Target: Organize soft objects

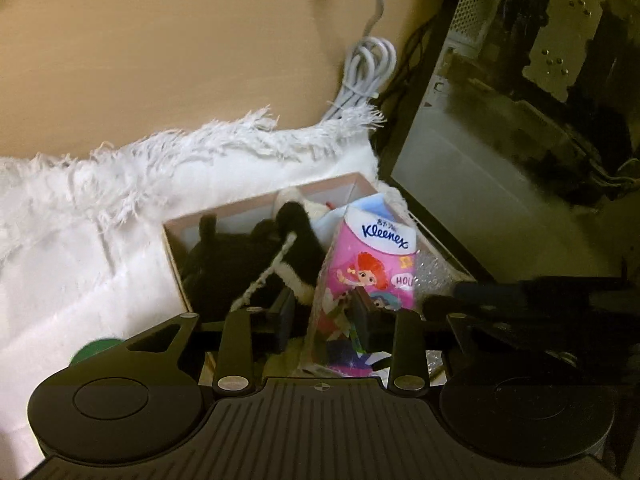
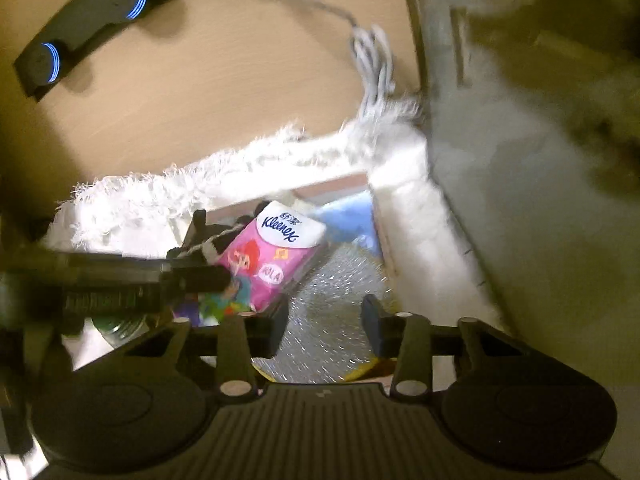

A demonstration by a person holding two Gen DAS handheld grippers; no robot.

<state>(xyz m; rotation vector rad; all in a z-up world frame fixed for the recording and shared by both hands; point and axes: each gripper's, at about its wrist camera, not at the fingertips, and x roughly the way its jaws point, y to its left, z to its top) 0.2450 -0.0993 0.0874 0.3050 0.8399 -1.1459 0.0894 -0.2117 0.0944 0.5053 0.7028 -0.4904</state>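
Note:
A pink Kleenex tissue pack (image 1: 370, 268) stands tilted in a cardboard box (image 1: 256, 204) on a white fringed cloth (image 1: 80, 216). My left gripper (image 1: 322, 312) is shut on the pack's lower end. A black and white plush toy (image 1: 256, 268) fills the box's left side. In the right wrist view the tissue pack (image 2: 268, 260) leans over a silvery bubble-wrap bundle (image 2: 332, 300). My right gripper (image 2: 324, 328) is open with its fingers on either side of that bundle. The left gripper (image 2: 192, 276) shows there as a dark bar on the pack.
A coiled white cable (image 1: 366, 68) lies on the tan table (image 1: 160, 60) behind the cloth. A computer case (image 1: 512, 120) stands close on the right. A black device with blue light rings (image 2: 80, 28) lies at the far left. A green round object (image 1: 96, 350) sits by the box.

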